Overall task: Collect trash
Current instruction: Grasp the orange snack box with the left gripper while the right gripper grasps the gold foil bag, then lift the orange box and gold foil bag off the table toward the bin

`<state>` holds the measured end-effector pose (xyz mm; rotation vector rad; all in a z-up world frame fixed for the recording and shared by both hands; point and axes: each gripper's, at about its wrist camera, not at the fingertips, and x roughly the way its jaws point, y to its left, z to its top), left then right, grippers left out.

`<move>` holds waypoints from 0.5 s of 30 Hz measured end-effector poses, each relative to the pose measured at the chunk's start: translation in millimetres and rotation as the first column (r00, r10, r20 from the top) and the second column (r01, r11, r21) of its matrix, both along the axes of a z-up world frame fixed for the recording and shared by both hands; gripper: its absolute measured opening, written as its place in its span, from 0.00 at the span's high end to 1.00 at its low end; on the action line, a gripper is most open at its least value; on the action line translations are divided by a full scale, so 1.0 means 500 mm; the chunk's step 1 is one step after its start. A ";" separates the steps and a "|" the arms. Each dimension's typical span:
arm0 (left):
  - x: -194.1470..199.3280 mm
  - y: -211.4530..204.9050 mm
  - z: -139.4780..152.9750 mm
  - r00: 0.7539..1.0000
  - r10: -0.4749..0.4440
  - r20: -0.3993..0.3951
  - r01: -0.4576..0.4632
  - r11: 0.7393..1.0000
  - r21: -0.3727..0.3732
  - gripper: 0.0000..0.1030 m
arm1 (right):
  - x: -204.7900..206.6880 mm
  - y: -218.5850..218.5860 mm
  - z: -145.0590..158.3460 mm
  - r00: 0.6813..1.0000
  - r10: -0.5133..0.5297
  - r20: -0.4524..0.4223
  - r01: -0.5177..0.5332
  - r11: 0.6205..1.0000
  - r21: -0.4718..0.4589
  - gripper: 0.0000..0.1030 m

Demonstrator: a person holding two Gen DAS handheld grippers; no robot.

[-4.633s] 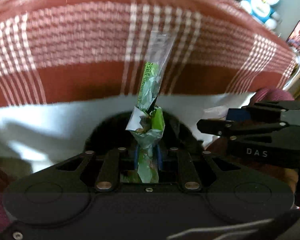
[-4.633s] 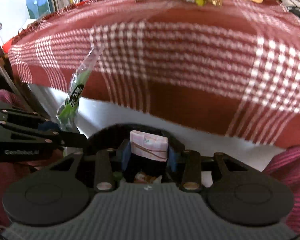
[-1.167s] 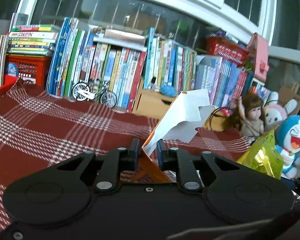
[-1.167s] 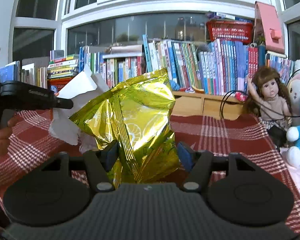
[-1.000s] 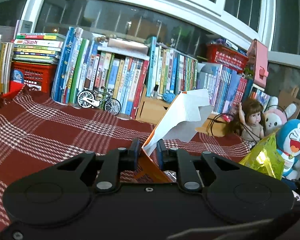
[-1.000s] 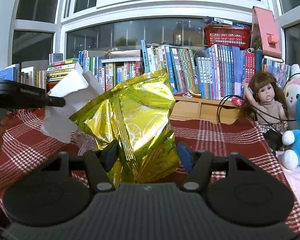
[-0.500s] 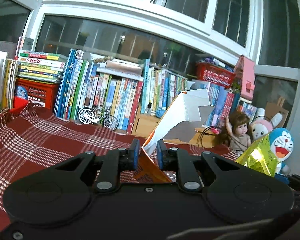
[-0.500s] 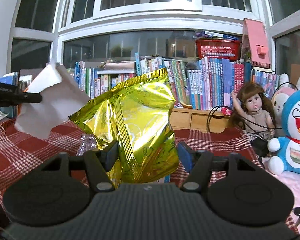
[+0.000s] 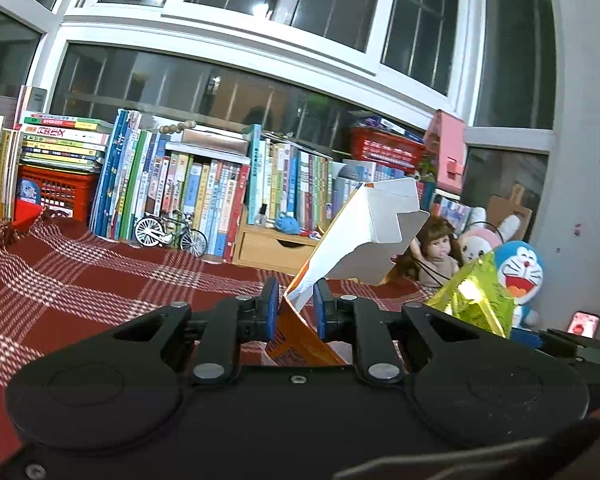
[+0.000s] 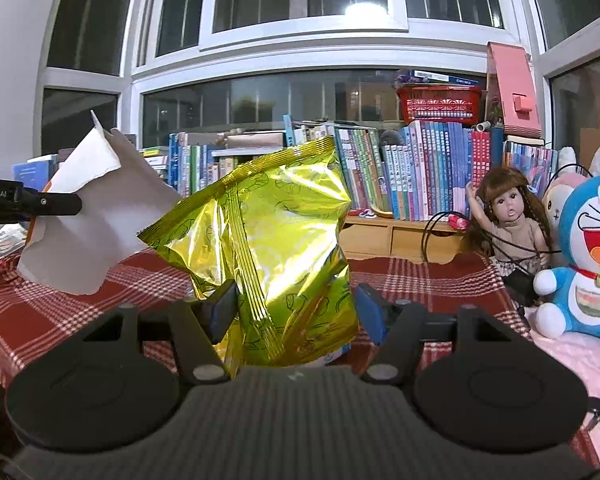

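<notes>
Both claws are gripping trash above the red plaid cloth (image 9: 80,272). Left gripper (image 9: 294,309) is pinching a flattened white-and-orange carton (image 9: 364,236), jaws nearly closed on its thin edge. Right gripper (image 10: 296,312), jaws moderately wide, is clamping a crinkled yellow snack bag (image 10: 272,248), right of the carton, nearer the plush toys (image 10: 588,264).

The left gripper (image 9: 294,305) points nearly level, a little downward, its jaws drawn close and clamped on a flattened white and orange carton (image 9: 364,236). The right gripper (image 10: 296,312) sits beside it at a like tilt, its jaws spread wide and pressed against a crinkled gold snack bag (image 10: 268,240).
</notes>
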<state>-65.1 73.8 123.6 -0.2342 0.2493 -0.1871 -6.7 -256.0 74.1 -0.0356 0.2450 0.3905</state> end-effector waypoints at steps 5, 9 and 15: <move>-0.049 -0.018 -0.010 0.999 -0.039 0.007 0.039 0.999 0.013 0.84 | -0.038 -0.001 -0.002 1.000 0.024 0.001 -0.024 1.000 0.003 0.35; -0.083 -0.035 -0.015 0.998 -0.060 0.020 0.059 0.998 0.034 0.84 | -0.068 -0.005 -0.002 0.999 0.043 -0.003 -0.043 0.999 0.021 0.35; -0.125 -0.065 -0.024 0.991 -0.136 0.001 0.136 0.990 0.042 0.84 | -0.115 -0.001 -0.010 0.998 0.068 -0.005 -0.068 0.998 0.008 0.35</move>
